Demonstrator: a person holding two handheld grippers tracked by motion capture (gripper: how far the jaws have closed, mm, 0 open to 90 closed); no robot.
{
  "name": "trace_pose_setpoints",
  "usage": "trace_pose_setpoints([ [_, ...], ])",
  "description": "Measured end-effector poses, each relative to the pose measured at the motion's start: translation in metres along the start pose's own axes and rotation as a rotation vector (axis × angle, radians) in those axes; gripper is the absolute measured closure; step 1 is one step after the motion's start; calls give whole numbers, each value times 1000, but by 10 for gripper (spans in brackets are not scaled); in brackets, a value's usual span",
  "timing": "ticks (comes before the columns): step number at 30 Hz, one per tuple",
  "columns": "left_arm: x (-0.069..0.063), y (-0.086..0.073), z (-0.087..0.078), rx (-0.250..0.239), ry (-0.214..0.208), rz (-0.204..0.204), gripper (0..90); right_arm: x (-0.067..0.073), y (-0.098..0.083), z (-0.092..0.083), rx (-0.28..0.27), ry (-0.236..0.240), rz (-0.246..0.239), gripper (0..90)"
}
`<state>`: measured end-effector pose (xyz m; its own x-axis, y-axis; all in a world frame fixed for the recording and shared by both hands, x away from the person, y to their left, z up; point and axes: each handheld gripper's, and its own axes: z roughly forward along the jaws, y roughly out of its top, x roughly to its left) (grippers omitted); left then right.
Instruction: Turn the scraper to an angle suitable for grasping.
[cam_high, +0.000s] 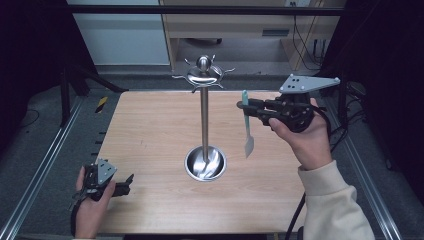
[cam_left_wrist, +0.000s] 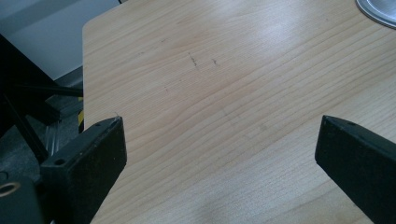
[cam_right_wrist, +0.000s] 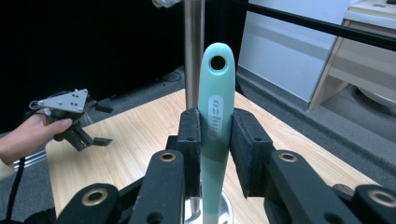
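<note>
- The right gripper (cam_high: 246, 106) is held up in the air over the right half of the wooden table (cam_high: 150, 135), its jaws pointing left toward the steel utensil stand (cam_high: 204, 120).
- Its jaws are clamped on the mint-green handle of a spatula (cam_high: 247, 127); in the right gripper view the two black pads press flat against both sides of the handle (cam_right_wrist: 214, 126), a little below its hanging hole (cam_right_wrist: 217, 62).
- The spatula hangs close to vertical: long axis up and down, holed handle end pointing up, pale blade pointing down at the tabletop without touching it.
- It sits just to the right of the stand's pole, well clear of the pole in the high view, with the blade hanging at about the level of the stand's round dish base (cam_high: 205, 163).
- The handle top is lower than the ring of hooks (cam_high: 204, 75) at the head of the stand, and apart from them.
- The right hand (cam_high: 302, 135) wraps the gripper body from below, a cream sleeve (cam_high: 332, 205) behind it.
- The left gripper (cam_high: 127, 184) rests low at the table's near left corner, held by the left hand (cam_high: 92, 202).
- In the left gripper view its jaws stand wide apart with nothing between them but bare wood; a sliver of the dish base (cam_left_wrist: 378, 11) shows at the top right edge.
</note>
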<state>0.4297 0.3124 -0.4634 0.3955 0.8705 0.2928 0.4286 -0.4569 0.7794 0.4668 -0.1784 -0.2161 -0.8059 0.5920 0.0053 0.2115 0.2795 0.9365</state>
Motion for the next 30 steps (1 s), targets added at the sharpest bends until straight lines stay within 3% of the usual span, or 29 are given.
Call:
trace_pose_setpoints([
  [30, 0, 0, 0, 0, -1, 4, 18, 13, 15, 7, -31, 29, -18, 742],
])
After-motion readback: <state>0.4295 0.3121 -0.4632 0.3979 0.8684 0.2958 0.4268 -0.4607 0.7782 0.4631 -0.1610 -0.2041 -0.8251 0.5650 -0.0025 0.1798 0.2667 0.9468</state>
